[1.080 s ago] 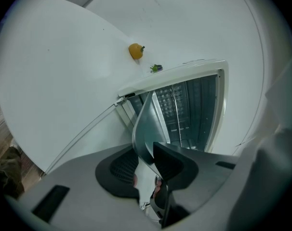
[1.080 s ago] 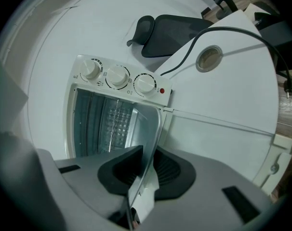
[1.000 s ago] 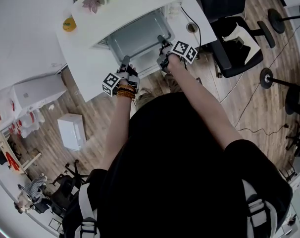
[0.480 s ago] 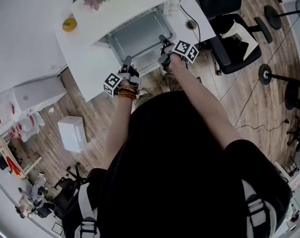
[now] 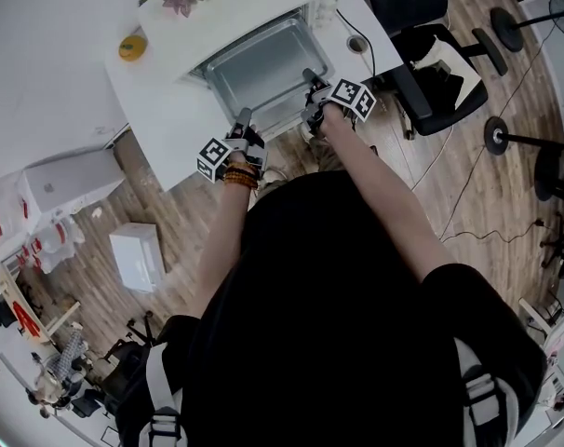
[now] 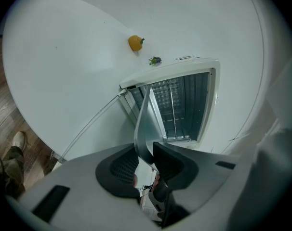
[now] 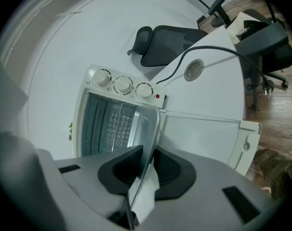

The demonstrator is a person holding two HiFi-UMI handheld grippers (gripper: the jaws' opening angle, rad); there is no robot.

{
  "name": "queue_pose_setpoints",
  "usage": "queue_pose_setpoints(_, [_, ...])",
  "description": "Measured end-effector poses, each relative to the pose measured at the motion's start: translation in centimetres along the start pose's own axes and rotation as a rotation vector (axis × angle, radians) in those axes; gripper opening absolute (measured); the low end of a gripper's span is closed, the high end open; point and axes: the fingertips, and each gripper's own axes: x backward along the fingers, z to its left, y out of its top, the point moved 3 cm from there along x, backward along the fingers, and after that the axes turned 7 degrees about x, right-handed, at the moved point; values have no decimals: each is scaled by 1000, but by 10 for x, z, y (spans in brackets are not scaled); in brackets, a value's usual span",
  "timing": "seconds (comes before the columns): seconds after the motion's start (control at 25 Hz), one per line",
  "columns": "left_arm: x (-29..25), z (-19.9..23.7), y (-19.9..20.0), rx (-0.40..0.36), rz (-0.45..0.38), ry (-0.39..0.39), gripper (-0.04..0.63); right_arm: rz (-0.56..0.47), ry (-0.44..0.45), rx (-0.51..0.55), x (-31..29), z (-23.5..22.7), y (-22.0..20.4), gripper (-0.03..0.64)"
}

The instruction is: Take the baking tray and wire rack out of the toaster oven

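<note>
The baking tray (image 5: 263, 63), at the upper centre of the head view, is held half out of the open toaster oven (image 7: 123, 84). The left tongs (image 5: 244, 115) and right tongs (image 5: 308, 74) are clamped on its near rim. A level pull clear, then a set-down on the desk (image 5: 166, 133), is judged to be called for next.

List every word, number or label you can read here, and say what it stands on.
None can be read.
Toaster oven knobs: tiny print beside them, too small to read.
Marker cubes: black-and-white square patterns, no words.
</note>
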Motion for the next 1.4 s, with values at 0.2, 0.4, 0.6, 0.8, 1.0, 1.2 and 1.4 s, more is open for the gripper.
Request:
queue_pose_setpoints(0.2, [4, 6, -5, 25, 22, 4, 107, -22, 5, -4, 10, -1, -3, 71])
queue_pose_setpoints(0.4, [9, 5, -7, 13, 40, -1, 104, -32, 18, 10, 18, 3, -7, 71])
queue_pose_setpoints(0.6, [14, 6, -9, -16, 73, -2, 104, -58, 14, 9, 28, 2, -12, 69])
queue_pose_setpoints(0.8, [22, 8, -4, -28, 105, -1, 104, -93, -13, -13, 37, 1, -25, 71])
queue_pose_setpoints(1.0, [33, 8, -7, -71, 131, -5, 104, -150, -65, -67, 59, -6, -41, 69])
queue_pose_setpoints(1.2, [46, 13, -12, -110, 177, -7, 104, -187, -133, -128, 81, -16, -61, 66])
queue_pose_setpoints(1.4, [74, 28, -8, -144, 205, 11, 104, -202, -152, -173, 96, -14, -92, 63])
